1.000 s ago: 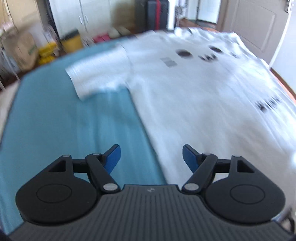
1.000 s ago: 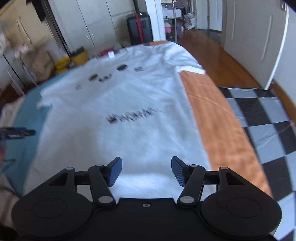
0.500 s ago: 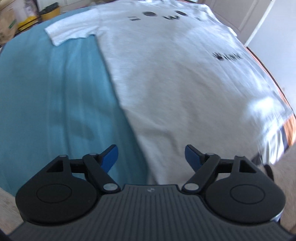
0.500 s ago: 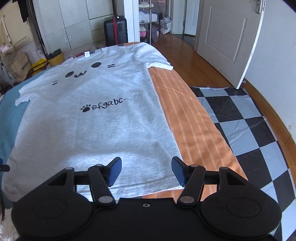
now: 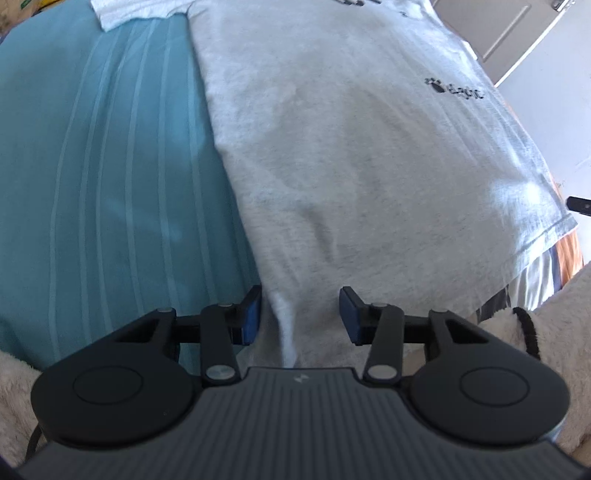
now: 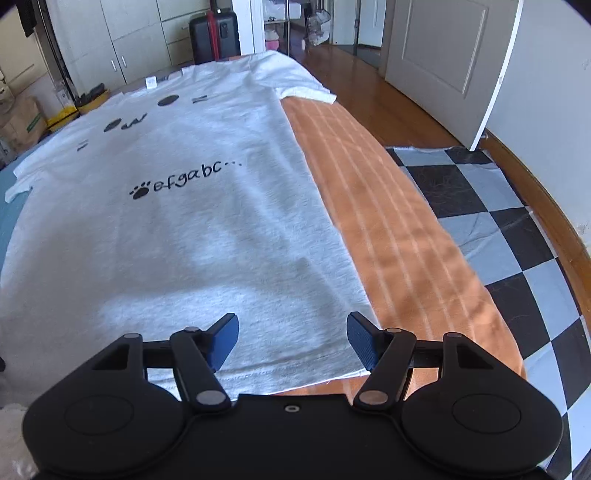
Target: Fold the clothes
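My left claw [image 5: 299,314] hangs low over the near left corner of the T-shirt [image 5: 351,155], jaws spread and gripping nothing. The left blue pad [image 5: 251,315] sits over the line where the teal sheet [image 5: 110,177] meets the shirt's side edge, and the right pad is over grey fabric. Between them the shirt's edge runs down toward me as a bright fold. Whether the pads touch the cloth I cannot tell. The teal sheet fills the left of this view, with pale stripes running away from me, and one sleeve [image 5: 136,11] lies on it at the far left. A fluffy cream sleeve [image 5: 554,332] shows at the near right edge (mine, by the look of it).

The grey T-shirt [image 6: 177,229] lies flat and face up on the bed, hem near me and collar far. It carries a black paw print with the letters "efgabc..." [image 6: 184,179] across its middle and a small printed face farther up.

My right claw [image 6: 291,341] is likewise released, jaws wide, over the near right corner of the hem. To its right the orange striped sheet [image 6: 399,236] runs alongside the shirt, and beyond that a black and grey checked cloth [image 6: 509,236] lies on the wooden floor [image 6: 388,99]. Far off stand a dark suitcase [image 6: 214,35], white cupboards [image 6: 136,37] and a pale door [image 6: 450,44].
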A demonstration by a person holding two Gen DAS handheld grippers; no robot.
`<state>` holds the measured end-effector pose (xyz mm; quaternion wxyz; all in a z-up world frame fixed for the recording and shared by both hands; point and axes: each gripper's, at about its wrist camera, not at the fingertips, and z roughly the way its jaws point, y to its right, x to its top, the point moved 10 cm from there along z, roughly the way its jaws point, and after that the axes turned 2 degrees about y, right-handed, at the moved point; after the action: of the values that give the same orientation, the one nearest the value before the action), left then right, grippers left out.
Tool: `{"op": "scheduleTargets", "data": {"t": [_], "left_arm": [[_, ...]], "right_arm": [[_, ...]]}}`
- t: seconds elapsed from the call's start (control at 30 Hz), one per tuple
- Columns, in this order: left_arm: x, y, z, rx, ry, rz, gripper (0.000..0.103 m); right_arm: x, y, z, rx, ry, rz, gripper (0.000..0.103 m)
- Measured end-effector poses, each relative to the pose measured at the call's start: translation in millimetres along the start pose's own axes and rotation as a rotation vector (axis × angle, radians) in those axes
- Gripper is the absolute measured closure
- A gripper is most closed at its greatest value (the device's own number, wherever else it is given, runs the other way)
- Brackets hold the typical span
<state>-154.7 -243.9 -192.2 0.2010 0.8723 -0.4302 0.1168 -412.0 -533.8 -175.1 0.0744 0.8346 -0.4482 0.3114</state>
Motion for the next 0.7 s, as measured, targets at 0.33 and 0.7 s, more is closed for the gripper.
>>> {"op": "scheduleTargets", "data": {"t": [0.33, 0.7], "left_arm": [[-6, 1, -4, 0.010, 0.010, 0.001, 0.052], [-9, 6, -6, 0.039, 0.031, 0.047, 0.087]], "right_arm": [[-6, 7, 6, 0.118, 0.009, 0.127, 0.033], [-23, 70, 27, -0.037, 0.015, 0.314, 0.033]]}}
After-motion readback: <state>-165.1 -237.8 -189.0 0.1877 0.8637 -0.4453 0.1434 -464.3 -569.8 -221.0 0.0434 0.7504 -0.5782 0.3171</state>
